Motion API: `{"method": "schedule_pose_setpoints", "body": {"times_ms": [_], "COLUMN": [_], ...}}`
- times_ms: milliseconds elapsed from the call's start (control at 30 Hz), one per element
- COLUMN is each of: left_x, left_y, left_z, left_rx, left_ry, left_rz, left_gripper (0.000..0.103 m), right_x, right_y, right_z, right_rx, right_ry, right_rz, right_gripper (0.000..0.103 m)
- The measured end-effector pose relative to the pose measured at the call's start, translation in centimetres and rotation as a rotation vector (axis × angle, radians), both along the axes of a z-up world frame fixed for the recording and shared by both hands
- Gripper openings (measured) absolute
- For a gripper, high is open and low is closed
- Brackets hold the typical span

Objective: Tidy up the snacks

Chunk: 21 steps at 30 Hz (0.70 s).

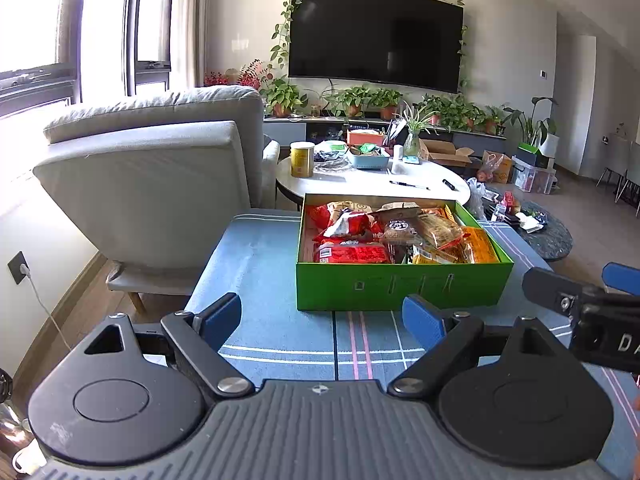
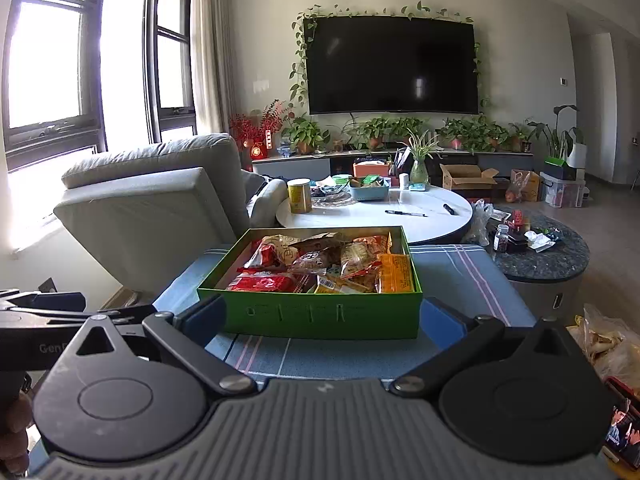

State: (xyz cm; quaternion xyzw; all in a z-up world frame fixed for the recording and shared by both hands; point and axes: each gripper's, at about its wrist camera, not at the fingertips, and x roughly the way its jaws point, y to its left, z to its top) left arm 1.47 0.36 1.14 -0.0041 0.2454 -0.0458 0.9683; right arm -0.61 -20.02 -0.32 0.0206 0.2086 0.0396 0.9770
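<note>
A green box (image 1: 400,284) (image 2: 320,316) full of snack packets stands on a blue striped cloth (image 1: 260,264). Inside lie red packets (image 1: 352,254) (image 2: 264,282), orange ones (image 1: 478,244) (image 2: 394,274) and brown ones (image 1: 400,232). My left gripper (image 1: 324,318) is open just in front of the box, nothing between its blue pads. My right gripper (image 2: 320,320) is open too, its fingers standing on either side of the box's near wall, apart from it. The right gripper's tip (image 1: 580,296) shows at the right edge of the left wrist view.
A grey armchair (image 1: 160,168) stands left of the cloth. Behind the box is a white round table (image 1: 372,180) with a yellow can (image 1: 302,159), a blue basket and pens. A dark low table (image 2: 544,256) sits at right. A plastic bag (image 2: 608,344) lies near right.
</note>
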Motion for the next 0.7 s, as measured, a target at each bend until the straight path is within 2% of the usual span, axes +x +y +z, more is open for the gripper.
{"method": "schedule_pose_setpoints", "body": {"times_ms": [267,700], "left_x": [0.02,-0.3], "left_y": [0.42,-0.03], "left_z": [0.09,0.08], "left_rx": [-0.014,0.009], "left_ry": [-0.001,-0.006], "left_rz": [0.022,0.006], "left_gripper": [0.087,0.087], "right_x": [0.02,0.02], "right_y": [0.01,0.2], "right_z": [-0.14,-0.21], "right_rx": [0.007,0.01], "right_ry": [0.008,0.013], "right_rz": [0.0,0.002], "right_gripper": [0.087,0.087]}}
